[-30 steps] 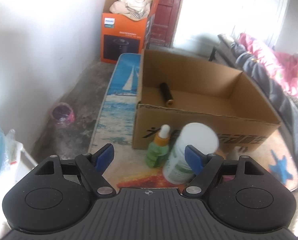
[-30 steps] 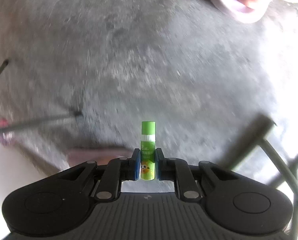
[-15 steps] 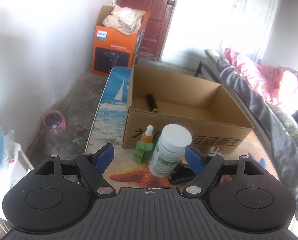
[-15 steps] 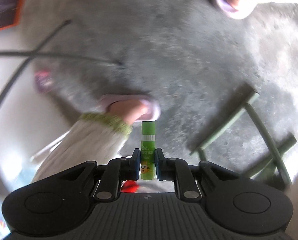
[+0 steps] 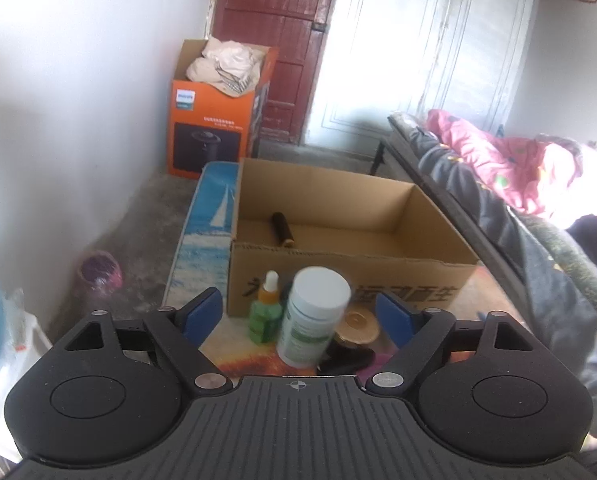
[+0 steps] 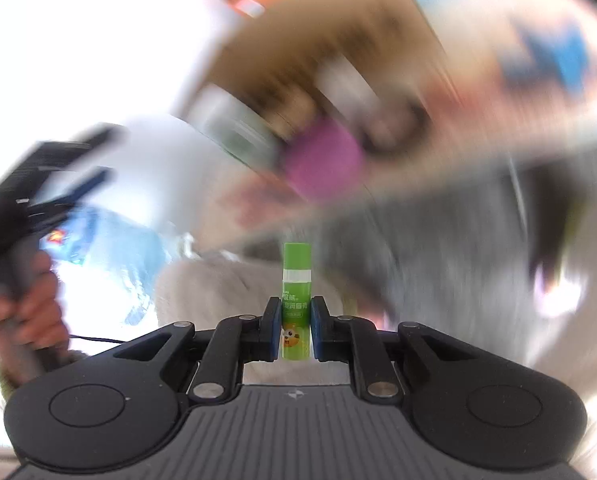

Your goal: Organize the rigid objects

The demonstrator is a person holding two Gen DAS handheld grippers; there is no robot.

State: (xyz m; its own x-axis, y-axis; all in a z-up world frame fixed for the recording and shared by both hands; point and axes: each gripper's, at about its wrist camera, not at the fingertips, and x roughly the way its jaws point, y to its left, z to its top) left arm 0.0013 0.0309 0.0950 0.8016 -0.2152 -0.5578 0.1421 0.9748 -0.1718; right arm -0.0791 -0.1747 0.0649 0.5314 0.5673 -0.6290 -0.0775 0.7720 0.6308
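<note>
Nearest to me, the right tongs (image 6: 296,330) are clenched on a small bright-green plastic lip-balm stick (image 6: 296,304) with a cartoon face on its label; it stands upright between the blue pads, cap end pointing away. Everything beyond it in the right wrist view is smeared by motion, so I cannot say what lies under it, only that the person's other hand (image 6: 22,312) shows at about nine o'clock, wrapped round a dark handle.

The left tongs (image 5: 298,316) hold nothing. Their jaws have just been opening and now stand wide, with a white-capped plastic pill bottle with a green label (image 5: 312,320) standing between the blue pads but touched by neither. Just beside it at ten o'clock is a small green dropper bottle with an orange collar (image 5: 264,312), and at three o'clock a dark jar with a round gold lid (image 5: 356,322). All three rest on a printed mat (image 5: 206,236) on the floor.

Past them, at twelve o'clock, sits the open brown cardboard box (image 5: 338,280), with one dark cylindrical tube with a gold end (image 5: 283,229) lying inside near its left wall. Farther back stands an orange printed carton stuffed with pale cloth (image 5: 212,128).

By my reading, the step in hand is carrying the stick to the box. Next it wants bringing over the open top, lowering inside clear of the tube, then letting go; the left side looks lined up to close on the pill bottle.
</note>
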